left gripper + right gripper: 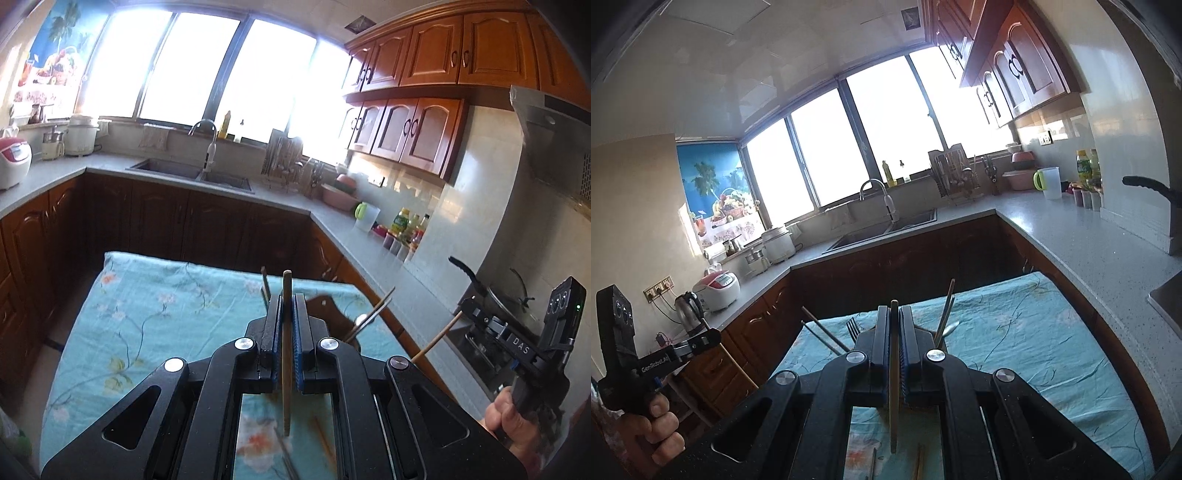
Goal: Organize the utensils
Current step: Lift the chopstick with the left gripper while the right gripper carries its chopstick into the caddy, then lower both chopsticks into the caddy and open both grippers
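My left gripper (287, 314) is shut on a wooden chopstick (286, 354) that stands upright between its pads, above the table. My right gripper (894, 325) is shut on another wooden chopstick (894, 387), also upright. The right gripper also shows at the right edge of the left wrist view (466, 309), its chopstick (436, 338) slanting down-left. A dark utensil holder (332, 314) stands on the table behind the left gripper with metal chopsticks (373, 314) leaning out. In the right wrist view a fork (852, 326) and metal chopsticks (945, 317) stick up from it. More chopsticks (325, 439) lie on the cloth below.
The table wears a turquoise floral cloth (147, 306). A grey counter (1089, 251) runs around the kitchen with a sink (192, 171), rice cookers (13, 162), a kettle (687, 308), a dish rack (284, 162), a jug (1051, 182) and bottles (404, 225). A wok (506, 295) sits at the right.
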`<action>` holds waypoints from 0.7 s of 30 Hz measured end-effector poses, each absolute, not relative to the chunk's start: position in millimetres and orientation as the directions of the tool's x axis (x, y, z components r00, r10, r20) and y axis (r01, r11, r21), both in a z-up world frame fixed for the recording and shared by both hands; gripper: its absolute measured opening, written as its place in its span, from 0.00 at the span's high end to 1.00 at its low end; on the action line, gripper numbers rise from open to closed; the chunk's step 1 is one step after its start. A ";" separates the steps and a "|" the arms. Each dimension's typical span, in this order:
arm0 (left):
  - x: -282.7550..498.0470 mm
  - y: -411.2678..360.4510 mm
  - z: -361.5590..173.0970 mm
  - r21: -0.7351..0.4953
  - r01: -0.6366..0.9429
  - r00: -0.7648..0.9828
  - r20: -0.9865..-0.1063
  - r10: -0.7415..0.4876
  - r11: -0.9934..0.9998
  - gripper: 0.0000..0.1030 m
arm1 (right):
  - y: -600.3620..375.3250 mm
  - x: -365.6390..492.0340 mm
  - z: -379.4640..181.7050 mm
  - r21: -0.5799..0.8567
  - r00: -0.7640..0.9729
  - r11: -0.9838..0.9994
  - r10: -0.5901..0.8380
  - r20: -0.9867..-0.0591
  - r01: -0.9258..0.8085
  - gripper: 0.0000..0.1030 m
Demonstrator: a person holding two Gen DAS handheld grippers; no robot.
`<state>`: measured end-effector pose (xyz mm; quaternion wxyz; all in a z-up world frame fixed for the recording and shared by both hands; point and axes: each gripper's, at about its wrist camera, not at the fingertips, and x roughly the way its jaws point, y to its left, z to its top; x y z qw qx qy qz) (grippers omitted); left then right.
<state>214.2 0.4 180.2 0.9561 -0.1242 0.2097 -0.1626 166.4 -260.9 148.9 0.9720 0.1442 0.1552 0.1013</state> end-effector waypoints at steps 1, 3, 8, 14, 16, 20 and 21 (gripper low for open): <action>218.2 -0.9 184.6 -0.304 0.262 0.864 -0.350 -0.363 0.916 0.96 | -262.0 168.9 152.5 0.309 0.935 0.939 0.237 -0.264 -0.151 0.96; 227.5 -3.9 194.8 -0.300 0.267 0.874 -0.326 -0.361 0.916 0.96 | -264.8 175.4 162.3 0.306 0.944 0.941 0.227 -0.241 -0.148 0.96; 246.3 -11.6 218.5 -0.286 0.272 0.905 -0.248 -0.345 0.919 0.96 | -271.4 192.4 184.1 0.296 0.963 0.946 0.195 -0.186 -0.134 0.96; 276.1 -23.2 217.7 -0.282 0.247 0.922 -0.227 -0.315 0.927 0.96 | -276.3 217.5 193.5 0.294 0.974 0.949 0.166 -0.157 -0.115 0.96; 285.0 -25.1 209.6 -0.295 0.234 0.922 -0.237 -0.308 0.927 0.96 | -275.0 224.7 189.3 0.292 0.973 0.950 0.162 -0.164 -0.108 0.96; 301.4 -27.5 184.2 -0.322 0.206 0.917 -0.267 -0.298 0.924 0.96 | -274.6 232.6 172.4 0.285 0.974 0.954 0.147 -0.174 -0.093 0.96; 303.8 -27.8 177.7 -0.328 0.202 0.915 -0.271 -0.297 0.923 0.96 | -274.1 234.5 167.0 0.285 0.973 0.954 0.145 -0.180 -0.089 0.96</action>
